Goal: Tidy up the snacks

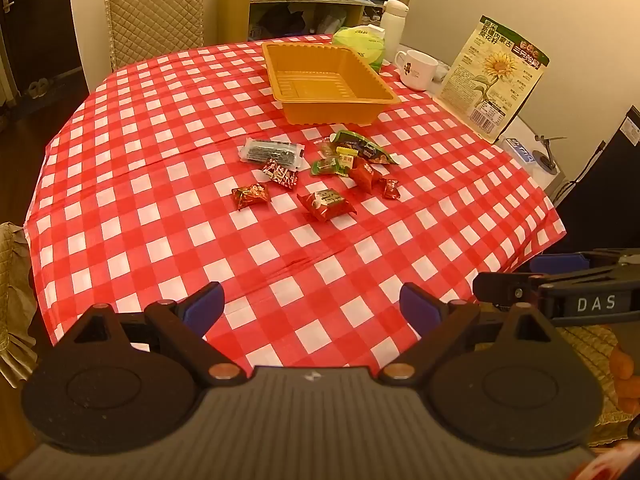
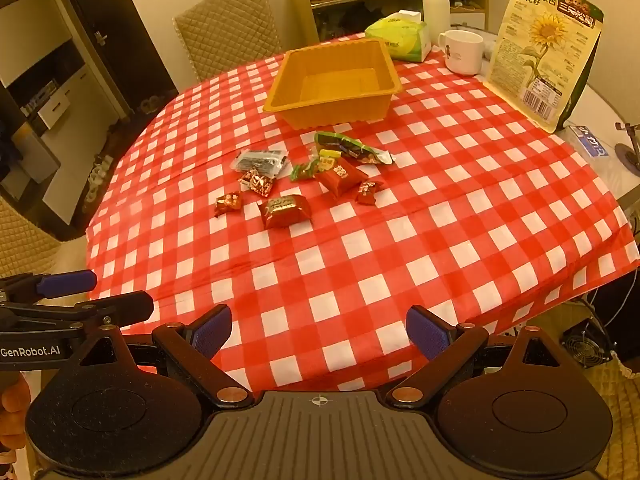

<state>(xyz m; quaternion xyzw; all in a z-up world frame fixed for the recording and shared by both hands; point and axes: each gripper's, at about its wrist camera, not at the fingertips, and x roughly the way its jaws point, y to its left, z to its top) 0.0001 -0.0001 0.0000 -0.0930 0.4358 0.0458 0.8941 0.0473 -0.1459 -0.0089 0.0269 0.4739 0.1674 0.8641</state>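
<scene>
left claw [image 1: 311, 307]: wide open, holds nothing, poised at near counter edge
right claw [image 2: 319, 330]: wide open, holds nothing, level with the left
snacks [image 2: 298, 178]: loose cluster mid-counter, just in front of orange tray [image 2: 276, 92], likely their destination
tray interior: bare
hidden: wrapper print unreadable; overlapping packets hard to count

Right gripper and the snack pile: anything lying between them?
No. In the right wrist view, only bare checkered tablecloth lies between the open right gripper and the snack pile.
</scene>
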